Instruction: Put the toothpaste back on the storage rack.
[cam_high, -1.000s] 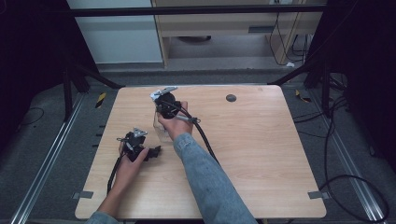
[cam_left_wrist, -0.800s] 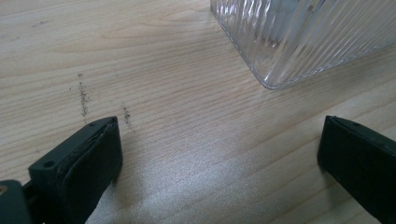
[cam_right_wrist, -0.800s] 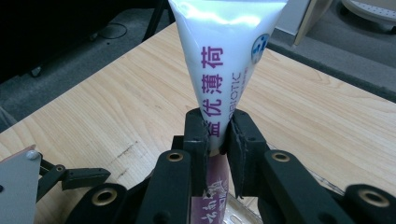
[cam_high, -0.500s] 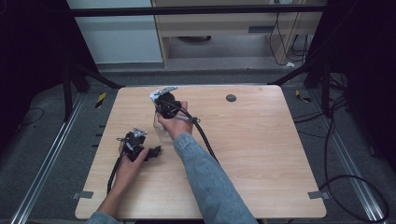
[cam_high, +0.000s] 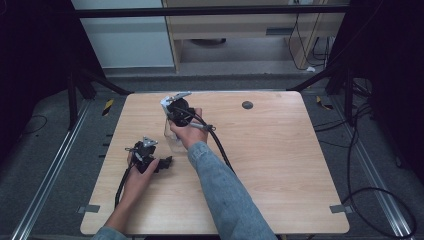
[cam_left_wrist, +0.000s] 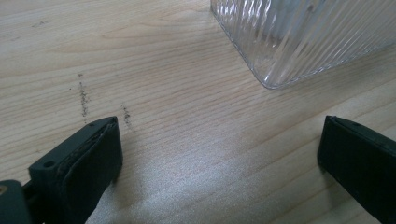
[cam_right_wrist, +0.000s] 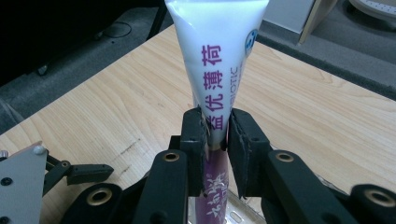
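Right gripper view: the right gripper (cam_right_wrist: 215, 140) fingers clench a white plastic tube with purple lettering (cam_right_wrist: 217, 60); the left gripper (cam_left_wrist: 219, 154) fingers stand released beside a ribbed clear glass container (cam_left_wrist: 303, 37) on the wooden tabletop (cam_left_wrist: 163, 70).

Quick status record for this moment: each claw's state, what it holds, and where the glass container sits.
right claw: shut on the white tube, which stands upright between the pads
tube marking: purple characters down its side
left claw: open, nothing between the pads, low over the wooden table
ribbed glass container: on the table just ahead of the left claw, not touching it
tube versus container: the high view puts the right claw at the container; whether the tube's lower end is inside it, I cannot tell
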